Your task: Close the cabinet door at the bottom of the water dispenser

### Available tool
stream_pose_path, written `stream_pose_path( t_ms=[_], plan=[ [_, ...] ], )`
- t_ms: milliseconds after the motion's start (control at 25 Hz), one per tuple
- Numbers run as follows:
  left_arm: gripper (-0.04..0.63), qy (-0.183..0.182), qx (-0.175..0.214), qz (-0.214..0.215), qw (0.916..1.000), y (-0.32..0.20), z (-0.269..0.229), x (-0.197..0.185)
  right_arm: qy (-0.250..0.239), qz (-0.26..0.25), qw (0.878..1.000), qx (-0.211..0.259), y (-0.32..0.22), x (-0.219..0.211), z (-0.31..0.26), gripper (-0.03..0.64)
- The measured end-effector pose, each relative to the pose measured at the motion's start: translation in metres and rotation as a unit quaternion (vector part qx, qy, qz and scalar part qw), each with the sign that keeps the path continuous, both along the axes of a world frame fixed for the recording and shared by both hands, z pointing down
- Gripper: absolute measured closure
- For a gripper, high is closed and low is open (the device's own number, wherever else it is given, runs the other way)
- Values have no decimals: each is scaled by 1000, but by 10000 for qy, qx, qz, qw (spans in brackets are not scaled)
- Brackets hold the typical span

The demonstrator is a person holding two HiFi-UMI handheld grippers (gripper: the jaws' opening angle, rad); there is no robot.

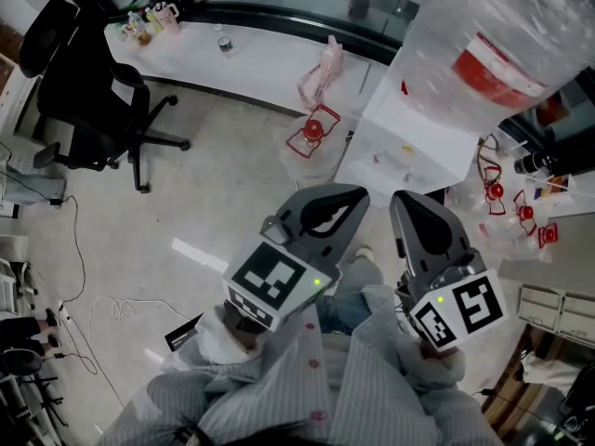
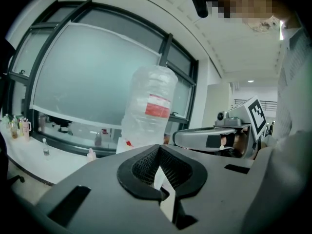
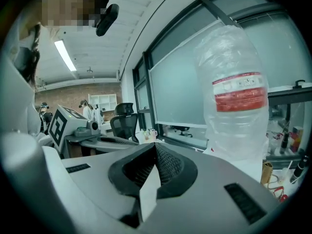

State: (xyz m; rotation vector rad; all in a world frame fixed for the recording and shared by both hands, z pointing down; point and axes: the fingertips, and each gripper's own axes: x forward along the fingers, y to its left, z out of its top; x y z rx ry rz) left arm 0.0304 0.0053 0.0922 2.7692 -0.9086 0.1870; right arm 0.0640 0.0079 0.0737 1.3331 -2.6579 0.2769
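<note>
The white water dispenser (image 1: pixel 409 147) stands just ahead of me, seen from above, with a large clear bottle (image 1: pixel 493 54) with a red label on top. Its bottom cabinet door is hidden in every view. My left gripper (image 1: pixel 358 193) and right gripper (image 1: pixel 402 198) are held side by side in front of the dispenser, short of it, both shut with nothing between the jaws. The left gripper view shows the left gripper (image 2: pixel 158 147) facing the bottle (image 2: pixel 151 106). In the right gripper view the right gripper (image 3: pixel 156 144) points left of the bottle (image 3: pixel 236 96).
A black office chair (image 1: pixel 88 91) stands on the floor at the left. A long white counter (image 1: pixel 232 59) with small bottles runs under the window. Clear bags with red tags (image 1: pixel 311 133) lie beside the dispenser. Cables (image 1: pixel 84 277) trail across the floor.
</note>
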Motion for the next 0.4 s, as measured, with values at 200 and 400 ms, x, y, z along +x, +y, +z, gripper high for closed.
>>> stream_pose_path(
  t_ms=[200, 400],
  plan=[
    [586, -7, -42, 6, 10000, 1, 3, -3, 79, -50, 9999, -41, 3, -3, 3, 604],
    [586, -18, -88, 22, 10000, 2, 7, -1, 84, -78, 9999, -94, 3, -2, 5, 604]
  ],
)
